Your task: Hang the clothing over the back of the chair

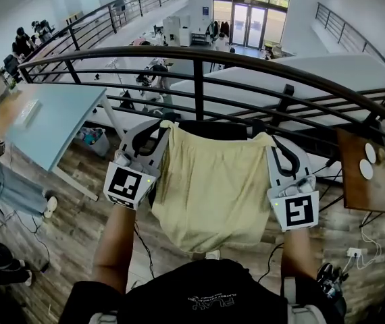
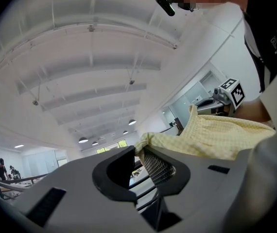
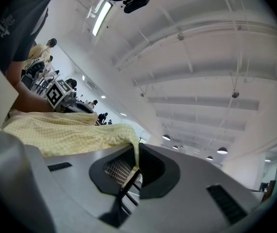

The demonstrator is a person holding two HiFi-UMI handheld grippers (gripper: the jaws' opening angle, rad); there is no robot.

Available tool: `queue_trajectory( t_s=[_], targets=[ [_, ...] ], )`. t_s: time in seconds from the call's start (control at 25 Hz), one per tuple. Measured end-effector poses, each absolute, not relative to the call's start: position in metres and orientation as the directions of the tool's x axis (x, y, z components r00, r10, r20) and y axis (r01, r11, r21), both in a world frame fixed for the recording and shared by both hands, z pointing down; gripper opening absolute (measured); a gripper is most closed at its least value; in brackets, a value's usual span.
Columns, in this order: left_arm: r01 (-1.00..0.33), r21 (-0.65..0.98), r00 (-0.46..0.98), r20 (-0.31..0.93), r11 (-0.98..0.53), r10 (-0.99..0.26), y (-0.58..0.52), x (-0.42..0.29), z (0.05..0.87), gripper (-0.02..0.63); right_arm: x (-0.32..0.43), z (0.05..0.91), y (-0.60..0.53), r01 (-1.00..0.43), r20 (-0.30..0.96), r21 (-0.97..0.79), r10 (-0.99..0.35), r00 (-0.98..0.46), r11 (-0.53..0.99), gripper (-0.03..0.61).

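Clamped by the fingers [image 2: 159, 167] of the left gripper [image 1: 157, 128]: the left top corner of the yellow garment [image 1: 213, 187]. Pinched nearly shut in the fingers [image 3: 115, 171] of the right gripper [image 1: 271, 144]: the right top corner. Stretched flat between both, hanging down, just near of the chair back [image 1: 213, 129]; railing [image 1: 199, 58] beyond.
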State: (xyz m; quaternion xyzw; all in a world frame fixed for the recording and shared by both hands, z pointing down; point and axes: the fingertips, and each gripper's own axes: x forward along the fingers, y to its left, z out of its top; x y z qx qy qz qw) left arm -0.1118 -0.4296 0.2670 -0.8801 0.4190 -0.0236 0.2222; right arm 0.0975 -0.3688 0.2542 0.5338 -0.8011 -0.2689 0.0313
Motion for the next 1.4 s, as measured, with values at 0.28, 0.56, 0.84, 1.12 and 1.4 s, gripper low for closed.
queue_trajectory(
  t_s=[0.28,0.56,0.84,1.12,1.4],
  targets=[
    [-0.695,-0.424,0.676,-0.109,-0.581,-0.729,-0.457,-0.107,0.273,0.067,0.102,0.267,-0.399,-0.829,-0.203,0.465,-0.874,-0.442,0.312,0.026],
    [-0.697,-0.381,0.675,-0.065,-0.607,-0.735,-0.480,-0.105,0.293,0.067,0.107,0.285,-0.426,-0.814,-0.132,0.454,-0.876,-0.464,0.363,0.026],
    [-0.685,-0.400,0.669,-0.015,-0.609,-0.743,-0.495,-0.106,0.311,0.067,0.110,0.311,-0.441,-0.793,-0.018,0.438,-0.878,-0.478,0.423,0.027],
    [-0.665,-0.439,0.656,0.044,-0.604,-0.754,-0.502,-0.100,0.329,0.069,0.114,0.335,-0.450,-0.771,0.065,0.415,-0.861,-0.505,0.483,0.028],
    [-0.626,-0.439,0.664,0.134,-0.645,-0.735,-0.502,-0.095,0.350,0.069,0.118,0.357,-0.450,-0.744,0.130,0.407,-0.840,-0.528,0.530,0.028]
  ],
)
